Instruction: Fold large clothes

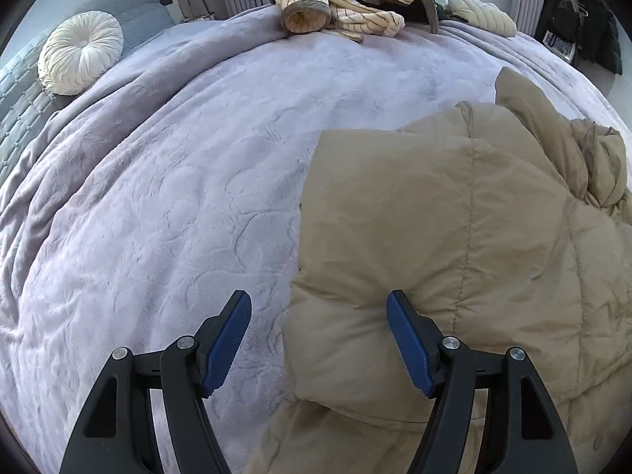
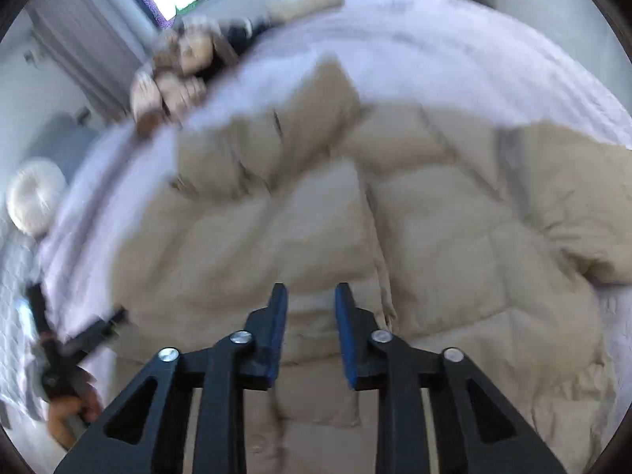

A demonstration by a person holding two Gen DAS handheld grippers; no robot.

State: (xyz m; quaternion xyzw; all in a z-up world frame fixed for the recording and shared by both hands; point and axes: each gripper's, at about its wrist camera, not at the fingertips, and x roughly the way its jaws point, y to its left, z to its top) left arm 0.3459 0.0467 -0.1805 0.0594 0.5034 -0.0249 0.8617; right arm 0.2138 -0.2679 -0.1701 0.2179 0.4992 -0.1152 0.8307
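Lilac plush bedspread [image 1: 166, 181] covers the bed, giving a broad flat surface for folding the tan quilted puffer coat [image 1: 454, 237] lying partly folded along its near side. The left gripper [image 1: 319, 308] hangs spread wide over the coat's left edge, grasping nothing; the right gripper [image 2: 311, 296], blurred, hovers parted above the coat's middle, empty.

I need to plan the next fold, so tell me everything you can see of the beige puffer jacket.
The beige puffer jacket is quilted into stitched, padded panels of matte, lightly wrinkled fabric. It lies spread on the lavender bedspread, partly folded, one padded part laid over its body, bunched fabric at the far side. The left gripper stands open at its near edge; the right gripper, open, is over its middle, holding nothing.
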